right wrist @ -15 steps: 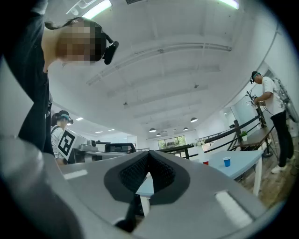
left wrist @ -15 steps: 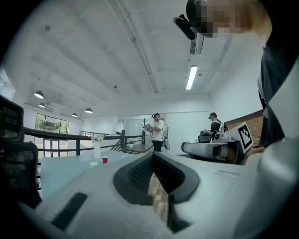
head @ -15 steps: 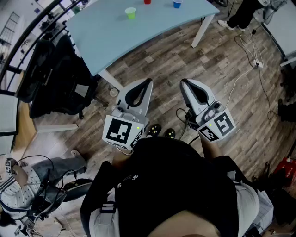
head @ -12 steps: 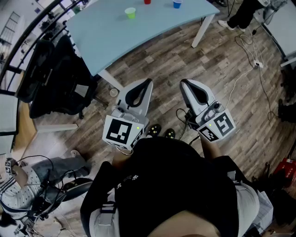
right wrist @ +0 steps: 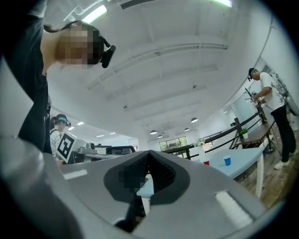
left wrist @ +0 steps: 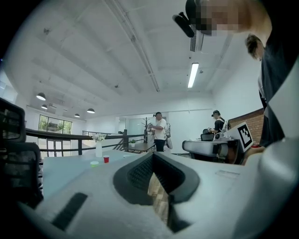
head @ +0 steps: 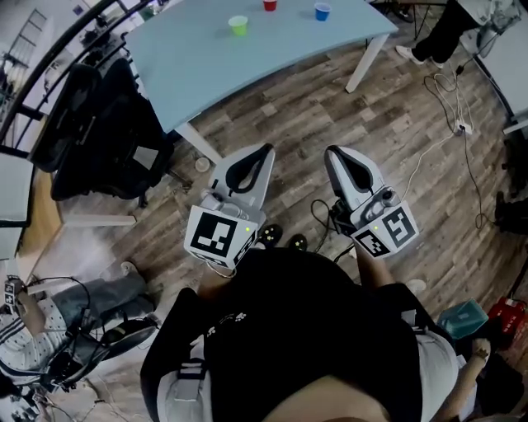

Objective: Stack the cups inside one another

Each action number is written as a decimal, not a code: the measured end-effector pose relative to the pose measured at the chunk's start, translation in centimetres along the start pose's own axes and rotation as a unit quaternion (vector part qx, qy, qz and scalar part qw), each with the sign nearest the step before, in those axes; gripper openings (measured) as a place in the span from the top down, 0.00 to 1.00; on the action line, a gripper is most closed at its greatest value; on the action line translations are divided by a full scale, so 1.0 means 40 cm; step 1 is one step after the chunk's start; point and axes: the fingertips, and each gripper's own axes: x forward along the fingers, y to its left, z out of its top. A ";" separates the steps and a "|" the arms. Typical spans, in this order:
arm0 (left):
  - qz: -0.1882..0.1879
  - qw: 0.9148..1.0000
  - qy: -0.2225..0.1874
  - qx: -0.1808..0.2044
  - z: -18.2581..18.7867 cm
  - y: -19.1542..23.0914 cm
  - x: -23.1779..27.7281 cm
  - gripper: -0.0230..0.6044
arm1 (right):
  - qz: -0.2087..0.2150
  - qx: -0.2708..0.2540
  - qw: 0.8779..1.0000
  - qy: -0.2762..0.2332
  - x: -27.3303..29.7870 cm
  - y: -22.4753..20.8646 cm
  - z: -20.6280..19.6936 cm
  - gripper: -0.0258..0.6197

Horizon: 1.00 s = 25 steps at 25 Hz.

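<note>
Since the earlier frame the head view has shifted a little: the cups and the table sit slightly lower in the picture, while both grippers are held in front of the body much as they were.

The left gripper (head: 263, 151) is clenched with nothing in it; its own view shows the pads meeting at the tip, with only floor behind them. The right gripper (head: 332, 153) is clenched and empty as well. Both are over the wooden floor, well short of the near edge of the table (head: 206, 74).

All three cups stand upright and well apart on the far part of the tabletop. The green cup (head: 238, 25) is to the left, the blue cup (head: 322, 11) is to the right near the far right corner, and the red cup (head: 270, 4) is between them and closest to the far edge. The row runs across the person's front, so the green cup lies ahead of the left gripper and the blue cup ahead of the right one.

No stacking has begun. My judgement is that the next move is a step forward to the table, with the jaws opening on the way.
</note>
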 end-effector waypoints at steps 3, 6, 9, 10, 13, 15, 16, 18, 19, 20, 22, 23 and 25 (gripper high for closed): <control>0.006 1.000 0.004 0.000 -0.003 -0.021 0.002 0.98 | 0.006 0.002 1.000 0.001 -0.020 -0.004 0.003 0.96; 0.012 1.000 0.010 0.002 -0.003 -0.058 0.005 0.98 | 0.011 0.010 1.000 -0.004 -0.056 -0.008 0.012 0.96; 0.014 1.000 0.015 0.007 -0.003 -0.096 0.010 0.98 | 0.013 0.019 1.000 -0.007 -0.093 -0.015 0.017 0.96; 0.015 1.000 0.016 0.010 -0.001 -0.109 0.011 0.98 | 0.014 0.021 1.000 -0.008 -0.105 -0.017 0.019 0.96; 0.019 1.000 0.017 0.012 -0.001 -0.124 0.018 0.98 | 0.017 0.026 0.999 -0.009 -0.122 -0.026 0.020 0.96; 0.022 1.000 0.019 0.011 -0.005 -0.131 0.028 0.98 | 0.017 0.028 0.999 -0.009 -0.130 -0.037 0.018 0.96; 0.023 0.999 0.020 0.011 -0.007 -0.136 0.032 0.98 | 0.016 0.029 0.999 -0.008 -0.136 -0.043 0.017 0.96; 0.024 0.999 0.023 0.011 -0.008 -0.142 0.040 0.98 | 0.013 0.031 0.999 -0.006 -0.144 -0.056 0.017 0.96; 0.024 0.999 0.024 0.011 -0.009 -0.143 0.043 0.98 | 0.012 0.033 0.999 -0.005 -0.146 -0.061 0.016 0.96; 0.024 0.999 0.025 0.011 -0.009 -0.142 0.046 0.98 | 0.010 0.034 0.999 -0.005 -0.146 -0.065 0.015 0.96; 0.024 0.999 0.027 0.010 -0.011 -0.142 0.048 0.98 | 0.008 0.037 0.999 -0.004 -0.149 -0.070 0.013 0.96; 0.024 0.999 0.027 0.010 -0.012 -0.143 0.049 0.98 | 0.007 0.038 0.999 -0.004 -0.151 -0.072 0.013 0.96; 0.025 0.999 0.028 0.011 -0.011 -0.146 0.050 0.98 | 0.007 0.040 0.999 -0.006 -0.154 -0.073 0.016 0.96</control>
